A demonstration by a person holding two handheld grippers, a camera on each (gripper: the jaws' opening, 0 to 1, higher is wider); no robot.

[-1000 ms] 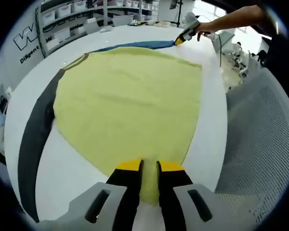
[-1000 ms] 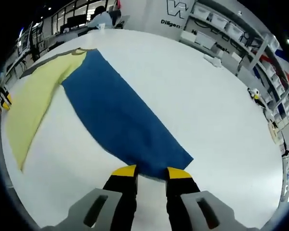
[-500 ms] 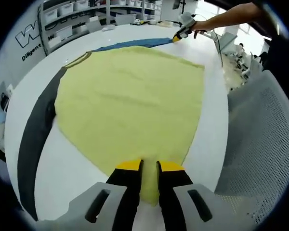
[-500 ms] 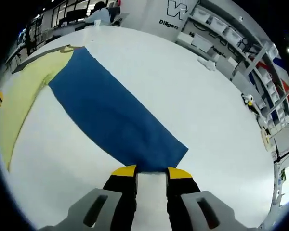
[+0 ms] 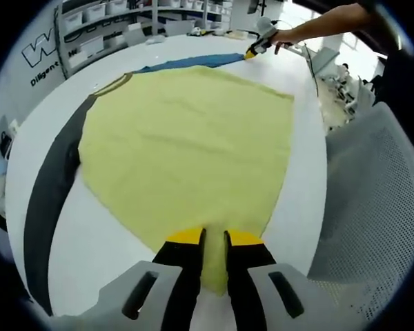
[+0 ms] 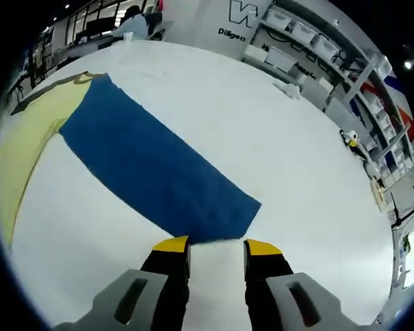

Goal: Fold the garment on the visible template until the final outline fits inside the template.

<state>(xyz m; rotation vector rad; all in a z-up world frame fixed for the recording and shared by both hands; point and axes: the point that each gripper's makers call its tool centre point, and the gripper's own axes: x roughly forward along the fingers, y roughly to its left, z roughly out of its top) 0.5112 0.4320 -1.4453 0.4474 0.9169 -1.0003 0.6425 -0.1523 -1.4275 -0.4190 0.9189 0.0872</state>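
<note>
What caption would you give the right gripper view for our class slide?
Right gripper, jaws apart, just off the end of a garment's blue sleeve spread on a white table.

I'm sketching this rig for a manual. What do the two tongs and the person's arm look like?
Left tongs and right tongs: two black jaws with yellow tips, rising from pale grey housings with dark oval slots. Across the table, the right tongs appear with a pale grey body. The arm holding them is bare; no sleeve is visible.

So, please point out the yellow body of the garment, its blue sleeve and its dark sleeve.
yellow body [image 5: 186, 145]: left gripper view, middle of the panel.
blue sleeve [image 6: 152, 169]: right gripper view, middle of the sleeve.
dark sleeve [image 5: 47, 200]: left gripper view, midway along it.
</note>
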